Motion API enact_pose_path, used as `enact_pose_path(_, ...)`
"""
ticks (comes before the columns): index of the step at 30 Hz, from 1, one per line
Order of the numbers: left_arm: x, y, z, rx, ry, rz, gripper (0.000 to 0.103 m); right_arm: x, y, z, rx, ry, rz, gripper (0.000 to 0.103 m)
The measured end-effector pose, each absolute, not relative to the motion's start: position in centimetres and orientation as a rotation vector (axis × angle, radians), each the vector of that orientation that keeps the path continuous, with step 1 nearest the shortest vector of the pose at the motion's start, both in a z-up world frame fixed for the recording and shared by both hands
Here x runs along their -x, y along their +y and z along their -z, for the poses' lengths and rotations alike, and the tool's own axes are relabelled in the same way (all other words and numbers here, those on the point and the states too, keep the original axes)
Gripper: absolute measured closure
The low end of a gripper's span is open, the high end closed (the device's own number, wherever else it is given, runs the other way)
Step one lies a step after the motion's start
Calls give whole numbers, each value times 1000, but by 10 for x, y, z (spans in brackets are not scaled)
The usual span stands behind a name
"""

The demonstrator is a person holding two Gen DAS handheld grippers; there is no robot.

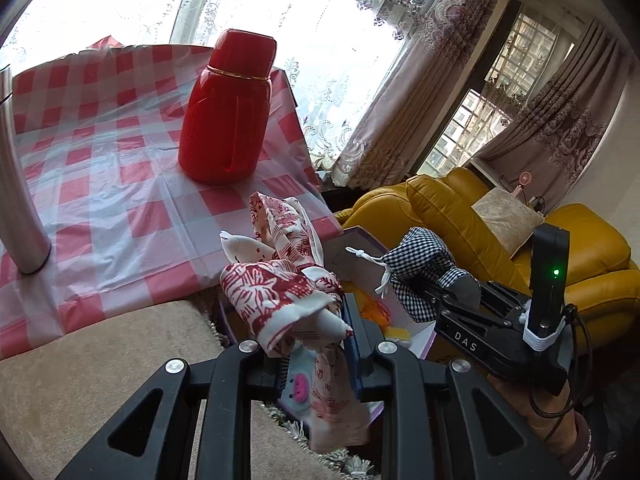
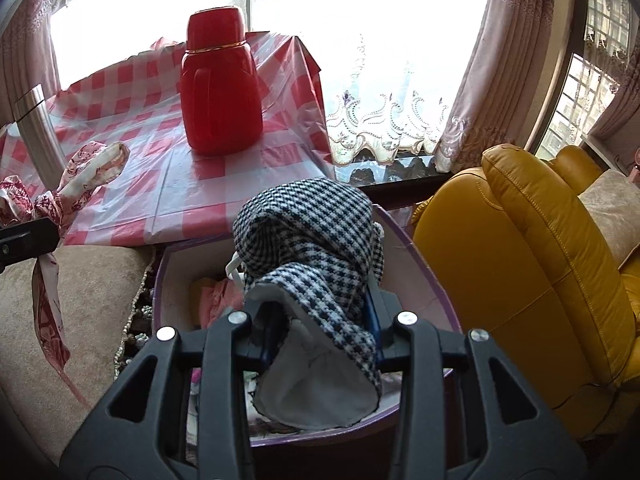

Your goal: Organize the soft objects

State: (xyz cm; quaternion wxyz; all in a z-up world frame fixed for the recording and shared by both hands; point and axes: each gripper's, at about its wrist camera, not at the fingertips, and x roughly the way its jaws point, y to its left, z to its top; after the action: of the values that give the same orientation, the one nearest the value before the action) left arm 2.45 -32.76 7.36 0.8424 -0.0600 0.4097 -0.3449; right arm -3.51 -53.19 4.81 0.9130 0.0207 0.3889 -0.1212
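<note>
Both your tongs grip cloth: left tongs (image 1: pixel 316 344) the red-print fabric (image 1: pixel 280 292), right tongs (image 2: pixel 320 332) the houndstooth pouch (image 2: pixel 312 240); the box (image 2: pixel 420 280) lies at 6 o'clock under the right.

The only readable lettering is "DAS", in white capitals on the black body of the right gripper (image 1: pixel 436 280), which sits just right of the left gripper (image 1: pixel 316 336).

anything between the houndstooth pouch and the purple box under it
Nothing visible does. The houndstooth pouch, held in the right gripper, hangs directly over the open purple box. Only soft items lie inside, and the left gripper with its red-print cloth is off to the side.
</note>
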Motion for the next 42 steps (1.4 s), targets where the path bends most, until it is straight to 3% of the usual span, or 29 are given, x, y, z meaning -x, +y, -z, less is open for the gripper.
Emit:
enact_pose_path(2,-24,-333,-78,127,850,749,75,36,-537,-50,-48,797,269,49)
enact_pose_path(4,-26,-338,-77,117,858,756,61,36,-538,-50,-47,806,264,43)
enact_pose_path(6,-28,-339,-70,117,883,723,32,37,-534,-47,-29,818,267,36)
enact_pose_path(8,-29,-336,-59,130,927,712,30,40,-529,-44,-8,830,287,29)
enact_pose_path(18,0,-307,-26,131,1056,673,24,77,-498,-20,11,911,314,23)
enact_pose_path(23,5,-320,-23,47,1060,654,15,77,-496,-19,5,913,319,23)
enact_pose_path(42,0,-323,-19,52,1076,636,12,73,-498,-17,3,921,309,22)
